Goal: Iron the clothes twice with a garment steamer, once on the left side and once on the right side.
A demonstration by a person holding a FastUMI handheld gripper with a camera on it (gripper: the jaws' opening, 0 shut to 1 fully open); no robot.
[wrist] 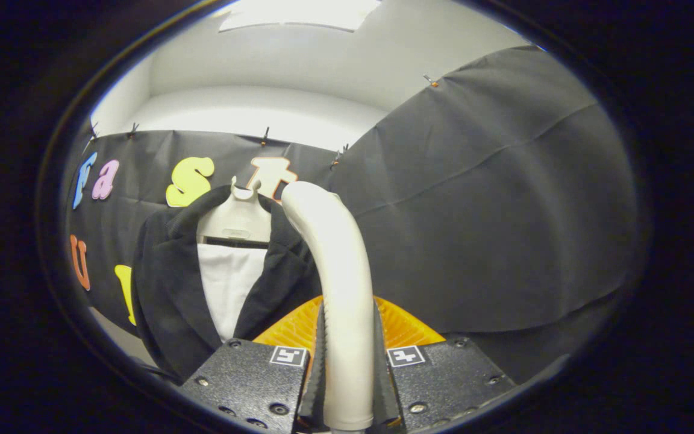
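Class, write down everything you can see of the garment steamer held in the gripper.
The garment steamer shows as a smooth, off-white handle that looks like plastic, standing upright between the fingers and curving at its top towards the black jacket beyond. The gripper is shut on it, both fingers pressing its sides. An orange ribbed part sits just behind its lower section. Its head is not visible.

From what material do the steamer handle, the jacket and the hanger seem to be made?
The steamer handle, clamped between the fingers of the hand-held gripper, looks like smooth cream plastic with a soft sheen. The jacket looks like matte dark woven cloth, perhaps suit fabric; it folds softly at the lapels. The hanger seems to be pale moulded plastic, smooth and rigid, though the picture leaves this open.
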